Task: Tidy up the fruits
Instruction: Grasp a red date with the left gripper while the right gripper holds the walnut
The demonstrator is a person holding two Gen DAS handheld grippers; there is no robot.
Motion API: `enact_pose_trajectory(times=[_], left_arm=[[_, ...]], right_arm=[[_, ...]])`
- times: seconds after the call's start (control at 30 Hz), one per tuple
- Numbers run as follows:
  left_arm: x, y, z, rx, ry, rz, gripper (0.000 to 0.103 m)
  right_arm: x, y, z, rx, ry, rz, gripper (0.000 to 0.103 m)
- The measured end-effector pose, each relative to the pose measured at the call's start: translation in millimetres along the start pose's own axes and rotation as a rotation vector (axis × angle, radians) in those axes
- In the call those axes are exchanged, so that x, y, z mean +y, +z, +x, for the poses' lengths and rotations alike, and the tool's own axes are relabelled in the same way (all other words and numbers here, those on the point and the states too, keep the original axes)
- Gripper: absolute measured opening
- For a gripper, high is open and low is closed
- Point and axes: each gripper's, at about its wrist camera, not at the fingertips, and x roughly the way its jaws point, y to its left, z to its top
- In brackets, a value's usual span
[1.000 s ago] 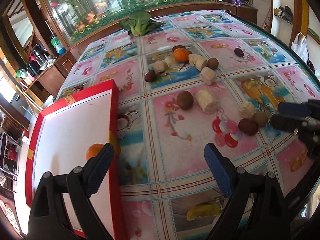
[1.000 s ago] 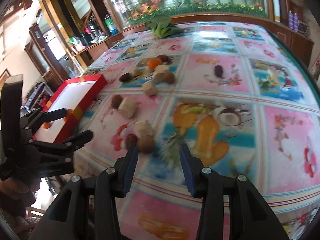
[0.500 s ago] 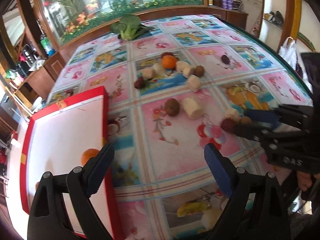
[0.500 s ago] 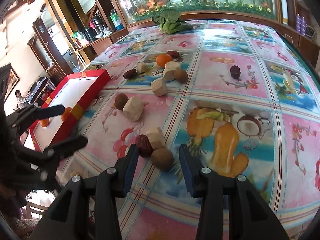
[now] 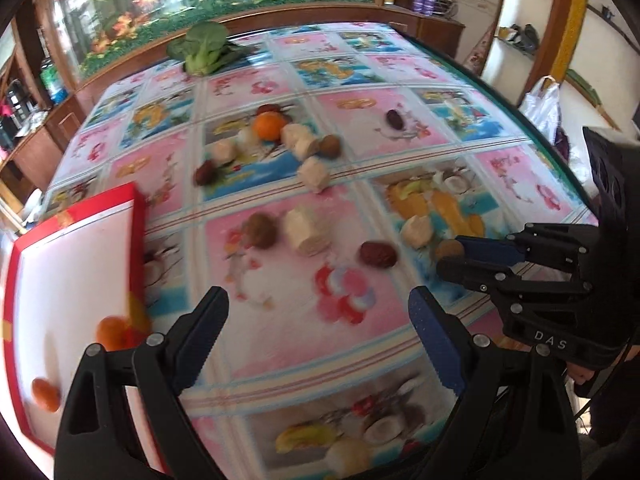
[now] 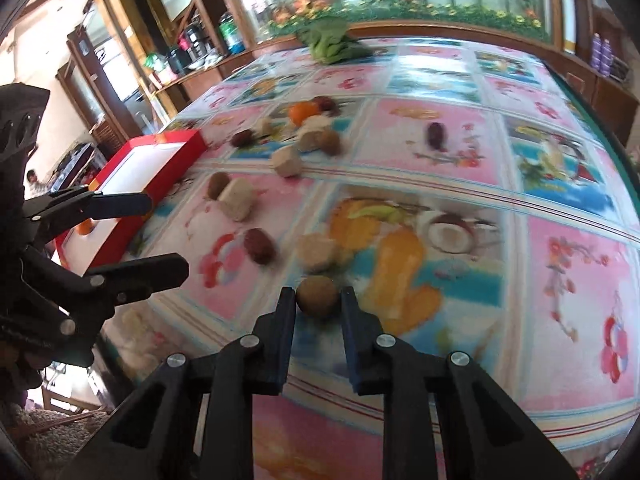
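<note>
A round brown fruit (image 6: 317, 295) sits on the table between my right gripper's (image 6: 318, 304) fingers, which stand open around it with small gaps on both sides. In the left wrist view the same fruit (image 5: 447, 249) shows at the right gripper's tips. A dark red date (image 6: 259, 245) and a pale chunk (image 6: 318, 252) lie just beyond it. My left gripper (image 5: 318, 320) is open and empty above the table. The red tray (image 5: 138, 216) at the left holds two oranges (image 5: 110, 332).
Further back lie a brown fruit (image 5: 260, 230), pale cylinder pieces (image 5: 307, 230), an orange (image 5: 269, 126), more dates (image 5: 394, 119) and a green leafy vegetable (image 5: 204, 50). The table's right edge (image 5: 520, 120) curves near a cabinet and a white bag.
My right gripper has moved forward and down so the round brown fruit now sits between its fingers. My left gripper has drawn back and up, showing more of the table.
</note>
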Motion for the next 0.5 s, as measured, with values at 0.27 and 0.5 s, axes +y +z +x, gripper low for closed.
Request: enact_pose_trajectory(times=[0.27, 0.5], left_arm=[[-16.7, 15.3, 32.2, 0.044, -0.061, 0.040, 0.062], [-21.0, 16.5, 44.5, 0.056, -0.071, 0.047, 0.056]], right_arm=[[-5.3, -0.8, -2.4, -0.022, 0.004, 0.005, 0.021], [-7.7, 0.2, -1.2, -0.021, 0.023, 0.019, 0.021]])
